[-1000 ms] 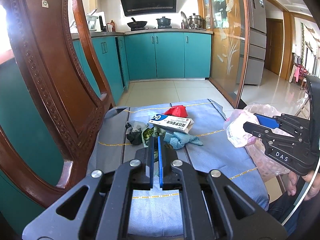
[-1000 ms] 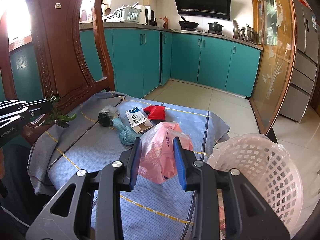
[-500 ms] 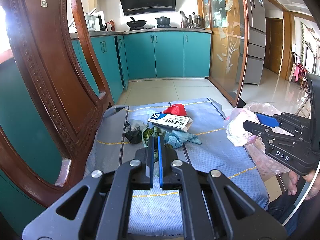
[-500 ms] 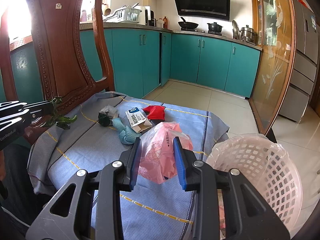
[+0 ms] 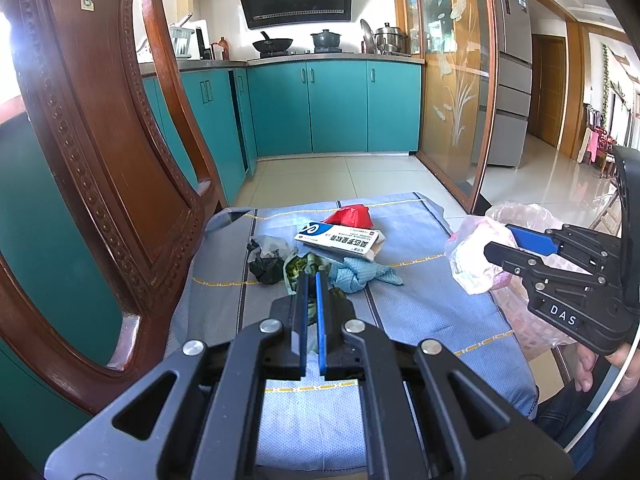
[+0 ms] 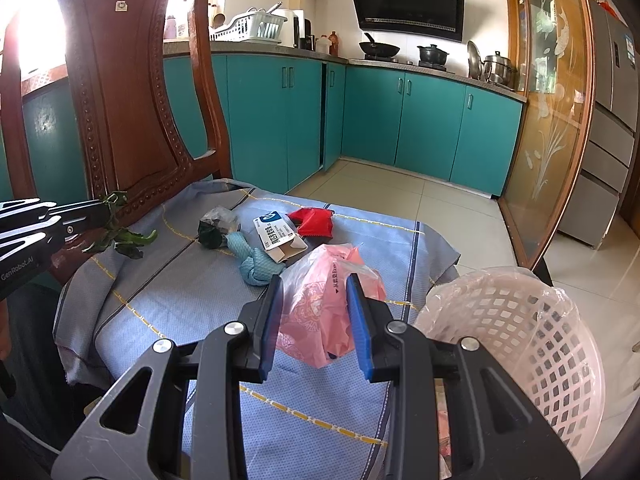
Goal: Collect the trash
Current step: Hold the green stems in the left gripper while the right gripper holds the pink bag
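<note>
Currently both my claws hold trash.
Left gripper (image 5: 311,280) pinches green leaves (image 6: 124,236); right gripper (image 6: 316,292) clamps pink bag (image 6: 324,300), basket (image 6: 532,332) beside.

Left claw (image 5: 311,286) pinched shut — right claw (image 6: 316,292) part-open.

Daylight fills both views, bright and even. The strongest source sits behind the carved dark-red wooden chair back (image 6: 120,92), where the window burns out to pure white on either side of it and through its top cut-outs. To the right of that chair, the glossy pale floor tiles (image 5: 560,184) carry a broad sheen. Shadows under the litter are soft. Focus is sharp throughout; fisheye bending curves the chair and leaves black corners.
</note>
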